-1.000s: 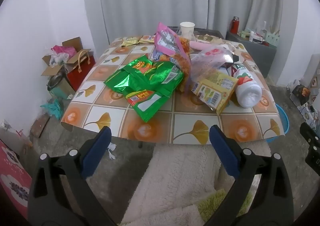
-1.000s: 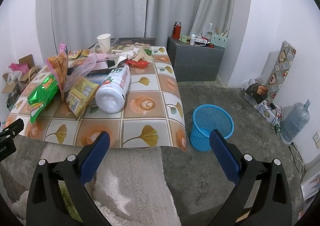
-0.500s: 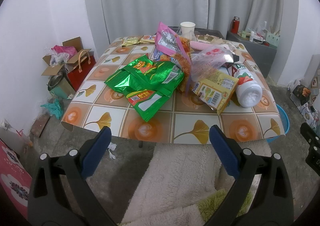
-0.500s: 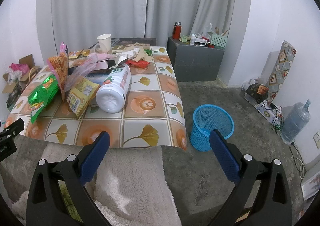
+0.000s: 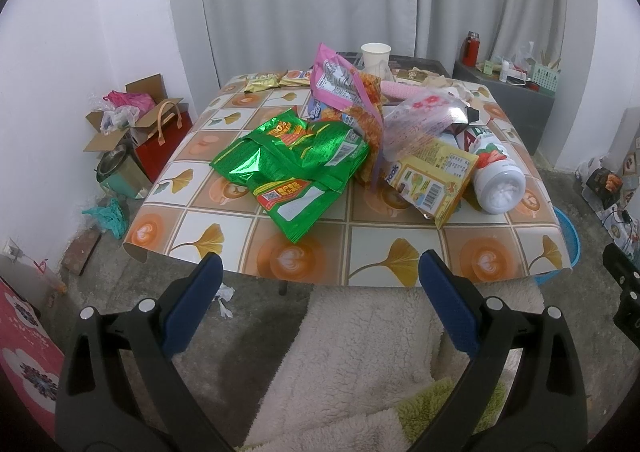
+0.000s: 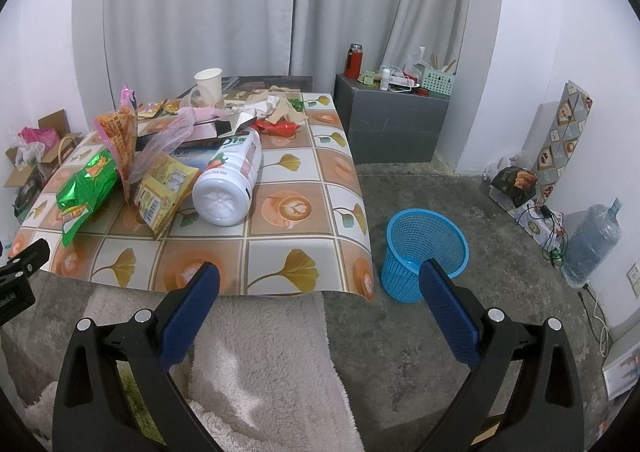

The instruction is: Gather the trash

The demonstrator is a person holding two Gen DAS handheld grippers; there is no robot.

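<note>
Trash lies piled on a low table (image 5: 360,252) with a leaf-patterned cloth: green snack bags (image 5: 296,164), a yellow packet (image 5: 436,176), a pink bag (image 5: 340,88), a clear plastic bag (image 5: 420,120), a white bottle (image 5: 496,176) on its side and a paper cup (image 5: 375,54). The bottle (image 6: 232,180) and packets also show in the right wrist view. A blue mesh bin (image 6: 424,248) stands on the floor right of the table. My left gripper (image 5: 318,292) and right gripper (image 6: 320,294) are open and empty, held short of the table's front edge.
A fluffy rug (image 6: 260,356) lies in front of the table. A grey cabinet (image 6: 392,124) with small items stands at the back right. Cardboard boxes and a red bag (image 5: 160,132) sit left of the table. A water jug (image 6: 592,240) stands by the right wall.
Both views have shifted only slightly; the table sits a little lower in the left wrist view. Both grippers stay open and empty.
</note>
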